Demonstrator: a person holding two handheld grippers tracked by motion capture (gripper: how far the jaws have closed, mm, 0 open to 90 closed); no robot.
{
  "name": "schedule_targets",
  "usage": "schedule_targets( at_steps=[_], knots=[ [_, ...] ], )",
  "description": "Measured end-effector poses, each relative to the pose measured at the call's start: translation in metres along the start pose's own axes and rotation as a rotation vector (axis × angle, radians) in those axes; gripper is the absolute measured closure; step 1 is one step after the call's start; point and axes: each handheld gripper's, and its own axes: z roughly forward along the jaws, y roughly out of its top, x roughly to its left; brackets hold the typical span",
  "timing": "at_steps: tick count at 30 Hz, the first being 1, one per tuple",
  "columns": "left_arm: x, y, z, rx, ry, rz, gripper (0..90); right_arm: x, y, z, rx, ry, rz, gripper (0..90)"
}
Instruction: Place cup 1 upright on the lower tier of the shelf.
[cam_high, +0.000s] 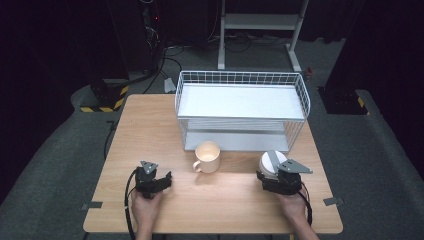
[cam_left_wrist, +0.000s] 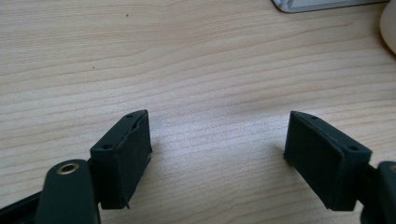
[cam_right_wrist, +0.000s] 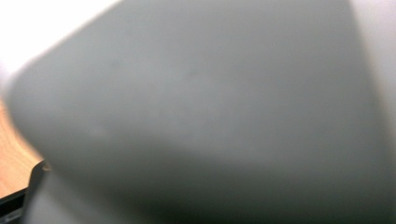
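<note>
Beside the mug (cam_high: 208, 156), right of it, the right tool (cam_high: 276, 176) meets a white cup (cam_high: 270, 162), grip hidden; it should seat squarely before lifting. Left tool (cam_left_wrist: 219, 154) gapes wide, empty.

Matt pale wood table (cam_high: 225, 200), white wire rack (cam_high: 240, 80), glossy cream mug (cam_high: 208, 156)

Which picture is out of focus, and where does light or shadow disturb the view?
Right gripper view: fully blurred, a grey-white cup too close to the lens. Left gripper view: sharp, soft shadows under the left tool on the table. High view: table lit, surroundings dark.
</note>
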Motion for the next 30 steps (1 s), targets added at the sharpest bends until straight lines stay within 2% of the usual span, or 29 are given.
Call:
schedule_targets(
  at_steps=[5,9,14,23,25,30],
  knots=[
    [0.000,0.000,0.000,0.001,0.000,0.004,22.7,-0.004,0.005,0.006,0.007,0.000,-0.003,18.6],
    [0.000,0.000,0.000,0.002,0.000,0.003,22.8,-0.011,0.009,0.014,0.020,-0.004,0.024,18.6],
    [0.000,0.000,0.000,0.003,-0.001,0.007,22.7,-0.016,0.014,0.021,0.028,-0.019,0.030,18.6],
    [0.000,0.000,0.000,0.004,-0.001,0.007,22.6,-0.023,0.027,0.033,0.026,-0.027,0.049,18.6],
    [0.000,0.000,0.000,0.004,-0.001,0.007,22.6,-0.026,0.031,0.039,0.030,-0.039,0.065,18.6],
    [0.000,0.000,0.000,0.004,-0.001,0.007,22.6,-0.029,0.037,0.046,0.020,-0.055,0.068,18.5]
  ],
)
